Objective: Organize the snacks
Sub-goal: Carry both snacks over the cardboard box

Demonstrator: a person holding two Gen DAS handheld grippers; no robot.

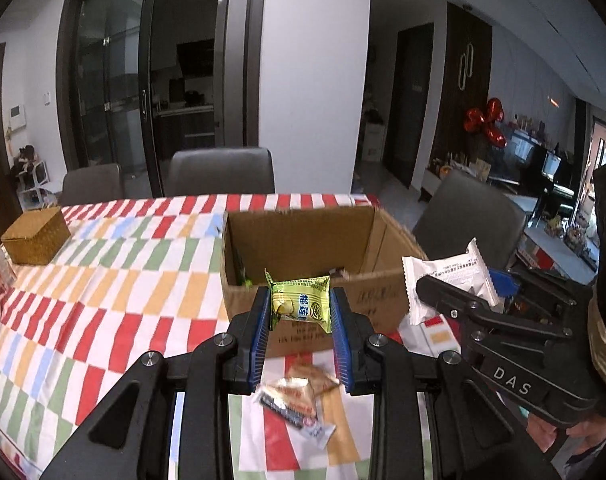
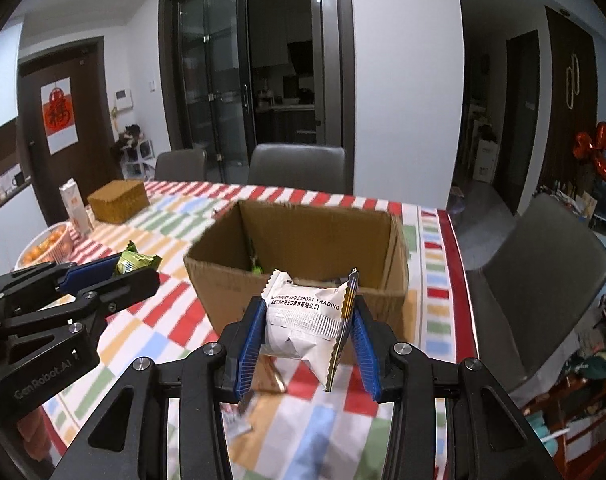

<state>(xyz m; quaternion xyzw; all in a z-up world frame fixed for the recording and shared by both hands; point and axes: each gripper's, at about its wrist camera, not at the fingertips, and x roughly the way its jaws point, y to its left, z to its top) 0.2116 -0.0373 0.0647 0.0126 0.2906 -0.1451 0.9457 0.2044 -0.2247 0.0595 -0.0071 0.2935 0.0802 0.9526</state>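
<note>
My left gripper (image 1: 301,306) is shut on a green and yellow snack packet (image 1: 301,298), held in the air just in front of an open cardboard box (image 1: 299,236). My right gripper (image 2: 305,320) is shut on a white snack packet (image 2: 303,320) with black print, also raised before the cardboard box (image 2: 311,240). From the left wrist view the right gripper (image 1: 459,288) and its white packet (image 1: 447,280) show at the right. The right wrist view has the left gripper (image 2: 131,266) with the green packet (image 2: 137,260) at the left. A few packets lie inside the box.
Loose snack packets (image 1: 299,400) lie on the chequered tablecloth (image 1: 123,280) under my left gripper. A woven basket (image 2: 119,200), a carton (image 2: 77,208) and a bowl of oranges (image 2: 47,246) stand at the far left. Grey chairs (image 2: 297,166) ring the table.
</note>
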